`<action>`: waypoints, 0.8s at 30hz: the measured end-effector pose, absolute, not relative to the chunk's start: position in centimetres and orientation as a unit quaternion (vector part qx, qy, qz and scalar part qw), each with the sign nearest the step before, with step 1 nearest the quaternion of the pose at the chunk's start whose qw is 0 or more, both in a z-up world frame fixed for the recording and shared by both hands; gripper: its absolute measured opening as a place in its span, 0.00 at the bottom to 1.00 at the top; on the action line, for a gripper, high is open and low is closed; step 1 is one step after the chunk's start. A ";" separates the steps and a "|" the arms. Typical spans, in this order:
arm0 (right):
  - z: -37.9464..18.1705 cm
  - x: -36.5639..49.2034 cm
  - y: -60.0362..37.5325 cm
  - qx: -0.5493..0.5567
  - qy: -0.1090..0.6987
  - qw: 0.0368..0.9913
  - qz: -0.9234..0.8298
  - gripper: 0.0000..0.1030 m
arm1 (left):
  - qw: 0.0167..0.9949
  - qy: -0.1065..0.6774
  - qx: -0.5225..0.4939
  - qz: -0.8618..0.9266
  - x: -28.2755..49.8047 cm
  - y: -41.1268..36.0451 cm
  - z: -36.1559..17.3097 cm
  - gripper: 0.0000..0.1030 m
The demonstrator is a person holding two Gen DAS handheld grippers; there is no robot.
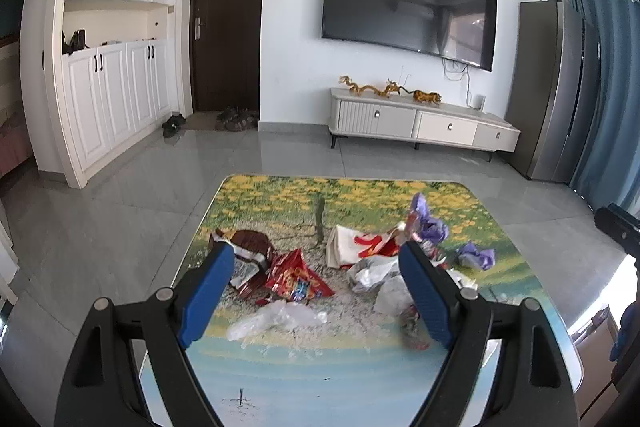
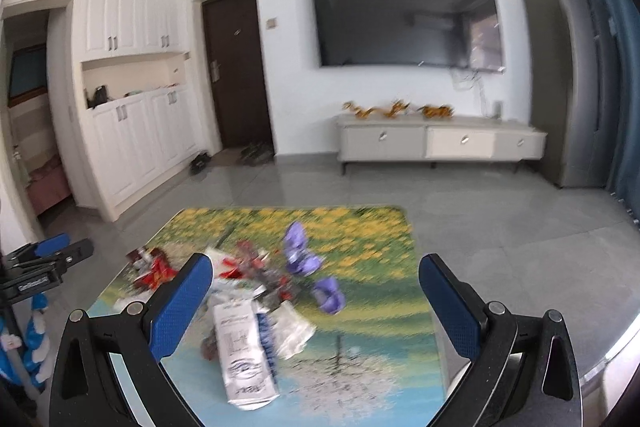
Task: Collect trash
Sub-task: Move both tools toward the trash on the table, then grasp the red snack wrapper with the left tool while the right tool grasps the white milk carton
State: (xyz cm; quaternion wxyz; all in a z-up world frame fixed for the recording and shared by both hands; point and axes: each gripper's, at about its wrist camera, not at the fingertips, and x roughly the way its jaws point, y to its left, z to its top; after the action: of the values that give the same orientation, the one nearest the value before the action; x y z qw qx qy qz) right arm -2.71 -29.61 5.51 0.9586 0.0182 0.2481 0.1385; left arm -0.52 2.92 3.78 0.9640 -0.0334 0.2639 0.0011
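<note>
Both grippers — left (image 1: pixel 316 265), right (image 2: pixel 316 277) — fingers apart above wrappers (image 1: pixel 296 277).

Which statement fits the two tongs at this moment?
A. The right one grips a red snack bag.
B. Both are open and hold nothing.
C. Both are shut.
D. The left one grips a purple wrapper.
B: the left tongs and the right tongs both stand wide apart above the trash on the table, nothing between them.
</note>
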 end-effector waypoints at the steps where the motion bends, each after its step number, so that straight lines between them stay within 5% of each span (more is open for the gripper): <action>1: 5.0 -2.4 -29.2 0.017 0.259 0.954 0.153 1.00 | 0.963 0.267 -0.035 0.001 -0.4 3.2 3.5 0.81; 16: -5.1 2.1 -21.7 -0.036 0.425 0.864 0.267 1.00 | 0.922 0.372 -0.108 0.008 6.2 9.2 -3.4 0.81; 24: -6.0 3.3 -20.8 -0.062 0.443 0.852 0.271 0.87 | 0.920 0.382 -0.076 -0.050 10.2 7.4 -5.0 0.74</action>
State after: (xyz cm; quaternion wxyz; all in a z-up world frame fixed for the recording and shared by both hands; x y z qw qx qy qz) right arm 3.28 -20.81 -6.02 0.8524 -0.0622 0.4428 0.2712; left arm 10.17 7.39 -4.96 0.9197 -0.0755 0.3821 -0.0499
